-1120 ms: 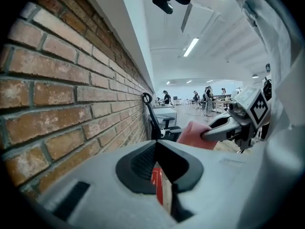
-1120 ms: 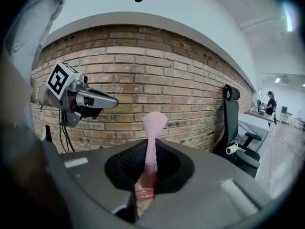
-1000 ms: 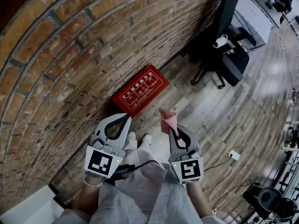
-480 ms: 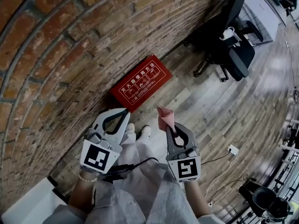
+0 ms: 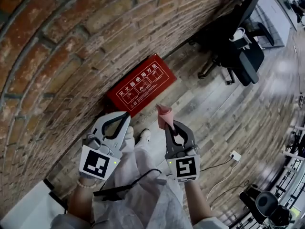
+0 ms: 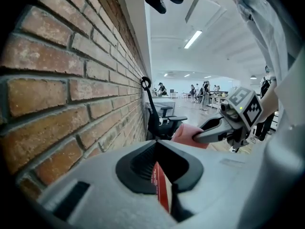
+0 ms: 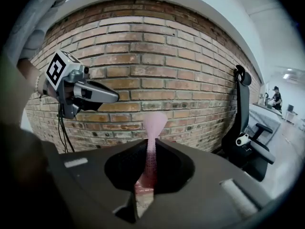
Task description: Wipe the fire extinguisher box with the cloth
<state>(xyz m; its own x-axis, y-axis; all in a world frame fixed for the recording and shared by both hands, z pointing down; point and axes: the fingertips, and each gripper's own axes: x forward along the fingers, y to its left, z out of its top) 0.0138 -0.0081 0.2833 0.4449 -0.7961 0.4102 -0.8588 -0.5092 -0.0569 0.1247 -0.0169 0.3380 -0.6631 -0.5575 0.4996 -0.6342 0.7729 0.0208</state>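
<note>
The red fire extinguisher box (image 5: 138, 84) lies flat on the wood floor against the foot of the brick wall. Through the left jaws a strip of the box (image 6: 162, 187) shows below. My left gripper (image 5: 126, 114) hovers above the box's near edge, shut with nothing in it. My right gripper (image 5: 169, 124) is a little to the right, shut on a pink cloth (image 5: 164, 113) that sticks up past its tips. The cloth (image 7: 153, 127) stands upright between the right jaws, and the left gripper (image 7: 78, 90) shows beside it.
The brick wall (image 5: 57, 56) fills the left side. A black office chair (image 5: 240, 46) stands right of the box by the wall. A white socket with cable (image 5: 234, 155) lies on the floor. The person's shoes (image 5: 143, 136) are under the grippers. Dark equipment (image 5: 267, 204) sits lower right.
Both grippers have drifted slightly left and closer to the box. The cloth stays clamped in the right gripper and the left stays shut.
</note>
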